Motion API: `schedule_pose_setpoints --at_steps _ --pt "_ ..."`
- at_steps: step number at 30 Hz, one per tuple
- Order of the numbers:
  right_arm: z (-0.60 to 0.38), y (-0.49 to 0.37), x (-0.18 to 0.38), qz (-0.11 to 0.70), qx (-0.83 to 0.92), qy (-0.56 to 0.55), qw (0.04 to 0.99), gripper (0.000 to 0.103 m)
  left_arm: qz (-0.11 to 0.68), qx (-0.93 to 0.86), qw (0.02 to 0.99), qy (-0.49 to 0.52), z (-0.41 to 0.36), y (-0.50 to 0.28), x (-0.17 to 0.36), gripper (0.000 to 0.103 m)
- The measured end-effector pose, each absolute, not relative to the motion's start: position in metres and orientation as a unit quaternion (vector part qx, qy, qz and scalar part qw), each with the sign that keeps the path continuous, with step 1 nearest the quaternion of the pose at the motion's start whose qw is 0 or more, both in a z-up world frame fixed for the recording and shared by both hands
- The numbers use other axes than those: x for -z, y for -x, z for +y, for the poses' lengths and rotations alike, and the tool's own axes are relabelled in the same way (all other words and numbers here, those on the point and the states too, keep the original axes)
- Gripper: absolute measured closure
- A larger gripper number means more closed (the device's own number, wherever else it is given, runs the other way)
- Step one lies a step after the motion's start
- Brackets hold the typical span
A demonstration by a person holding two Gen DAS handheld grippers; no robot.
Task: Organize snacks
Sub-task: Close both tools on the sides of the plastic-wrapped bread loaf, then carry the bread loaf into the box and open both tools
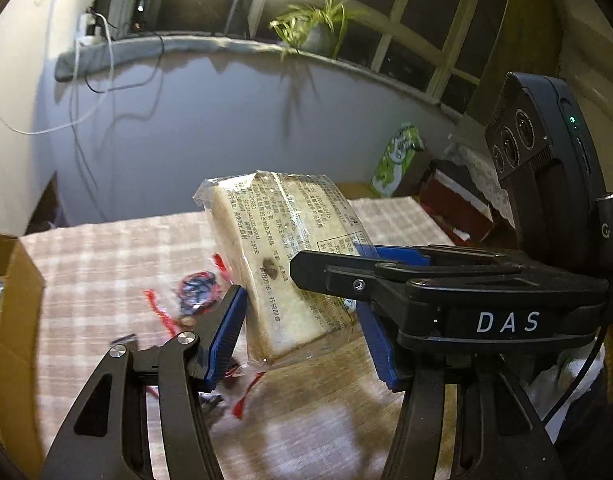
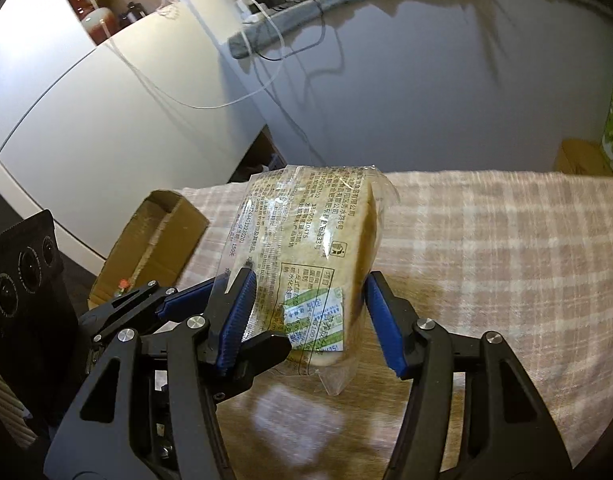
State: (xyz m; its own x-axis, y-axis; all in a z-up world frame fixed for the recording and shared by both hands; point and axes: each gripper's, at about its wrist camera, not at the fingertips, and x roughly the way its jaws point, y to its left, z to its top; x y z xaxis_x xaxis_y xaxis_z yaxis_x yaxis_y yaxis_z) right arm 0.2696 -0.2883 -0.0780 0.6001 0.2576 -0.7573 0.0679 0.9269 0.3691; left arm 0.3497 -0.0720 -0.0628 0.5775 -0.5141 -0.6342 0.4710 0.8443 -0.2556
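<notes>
My 2 claws share 1 wrapped cake (image 1: 282, 264): left claw (image 1: 302, 332), right claw (image 2: 306, 312), both half-open, clamped on its sides; cake lifted above bench (image 2: 506, 240), long axis pointing away; cardboard box (image 2: 154, 240) lies left

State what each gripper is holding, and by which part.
Both the left gripper and right gripper clamp the same wrapped bread pack, near its lower end, lifted off the table.
</notes>
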Motion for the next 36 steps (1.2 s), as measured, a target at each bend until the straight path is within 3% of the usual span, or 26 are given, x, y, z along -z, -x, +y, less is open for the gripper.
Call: schedule_pose_setpoints --at_steps 17,36 --pt "-0.181 -0.306 0.059 0.442 -0.114 -0.134 0.879 0.044 0.326 0.206 0.920 0.067 0.017 -0.336 0.046 0.046" --pt "-0.064 -0.362 0.076 0.464 -0.192 -0.095 0.859 0.044 0.316 0.122 0.934 0.115 0.126 -0.322 0.057 0.046"
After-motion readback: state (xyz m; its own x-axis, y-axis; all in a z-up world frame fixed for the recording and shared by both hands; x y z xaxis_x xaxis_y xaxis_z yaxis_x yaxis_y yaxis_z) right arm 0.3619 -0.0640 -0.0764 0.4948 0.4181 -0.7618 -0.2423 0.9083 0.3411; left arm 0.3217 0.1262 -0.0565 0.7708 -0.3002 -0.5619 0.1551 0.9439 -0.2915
